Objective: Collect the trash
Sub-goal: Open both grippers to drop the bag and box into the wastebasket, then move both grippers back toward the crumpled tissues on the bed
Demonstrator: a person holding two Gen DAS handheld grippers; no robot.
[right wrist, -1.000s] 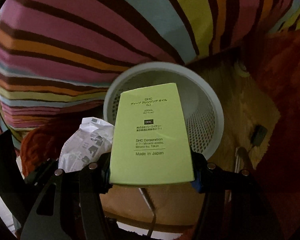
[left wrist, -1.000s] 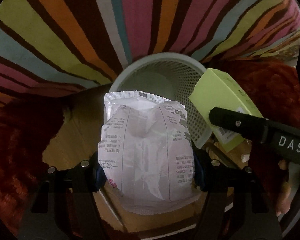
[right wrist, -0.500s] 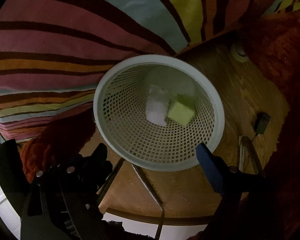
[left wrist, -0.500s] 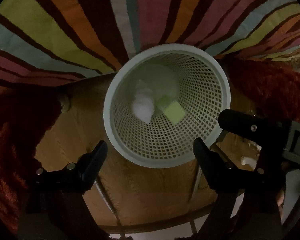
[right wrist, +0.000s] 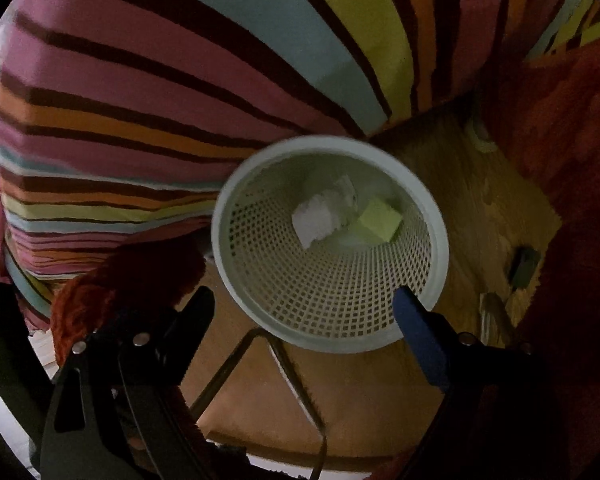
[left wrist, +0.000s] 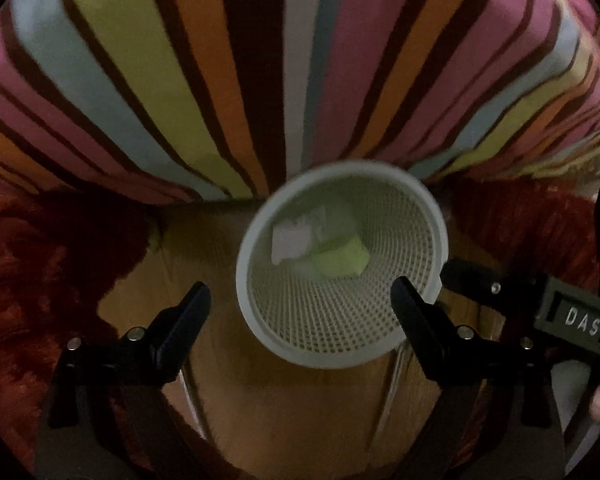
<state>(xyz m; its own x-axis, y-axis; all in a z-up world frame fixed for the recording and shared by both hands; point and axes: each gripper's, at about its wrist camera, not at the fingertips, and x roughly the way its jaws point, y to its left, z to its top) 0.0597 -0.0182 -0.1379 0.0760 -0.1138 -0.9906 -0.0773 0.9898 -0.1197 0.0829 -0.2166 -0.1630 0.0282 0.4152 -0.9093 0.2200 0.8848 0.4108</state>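
**Both grippers empty above the basket**

The left gripper [left wrist: 300, 292] and right gripper [right wrist: 304, 300] each have jaws spread wide, just opened, with nothing between them. Below both, the white mesh basket [left wrist: 436, 216] holds the white packet [left wrist: 290, 240] and green box [left wrist: 342, 258], side by side at its bottom. Striped fabric [left wrist: 260, 80] borders the basket's far rim; wooden floor [left wrist: 300, 408] lies open on its near side.

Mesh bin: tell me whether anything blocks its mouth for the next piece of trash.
Nothing visible does. The mesh bin is open-topped, holding only the white wrapper and green box at its bottom. Left gripper and right gripper are open and empty.
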